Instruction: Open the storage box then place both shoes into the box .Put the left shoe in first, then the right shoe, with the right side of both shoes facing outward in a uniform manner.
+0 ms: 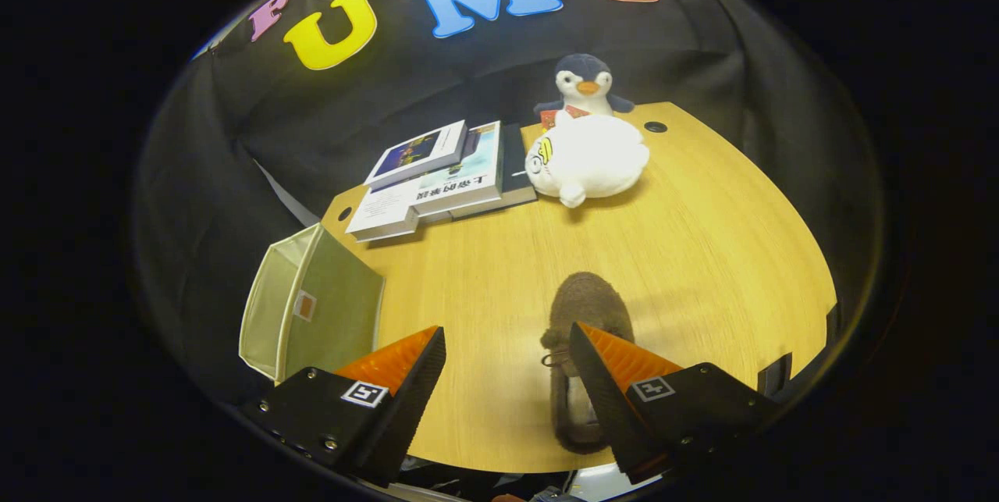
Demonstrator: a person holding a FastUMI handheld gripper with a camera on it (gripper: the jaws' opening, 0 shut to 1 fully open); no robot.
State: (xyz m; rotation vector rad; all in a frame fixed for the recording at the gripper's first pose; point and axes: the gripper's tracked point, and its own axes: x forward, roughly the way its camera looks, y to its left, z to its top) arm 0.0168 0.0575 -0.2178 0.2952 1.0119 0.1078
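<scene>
A brown fuzzy shoe [581,315] lies on the wooden table [702,252], toe pointing away, partly hidden behind my right finger [605,377]. My gripper [507,346] hangs above the table, open, with nothing between its fingers; bare wood shows in the gap. A beige fabric storage box [312,311] stands at the table's left edge, just beyond my left finger [406,381], its lid raised and tilted to the left. The inside of the box is hidden from me.
A stack of books [441,178] lies at the far left of the table. A white plush toy [589,158] sits beside them, with a penguin plush [584,84] behind it. A cable hole [655,126] marks the far corner.
</scene>
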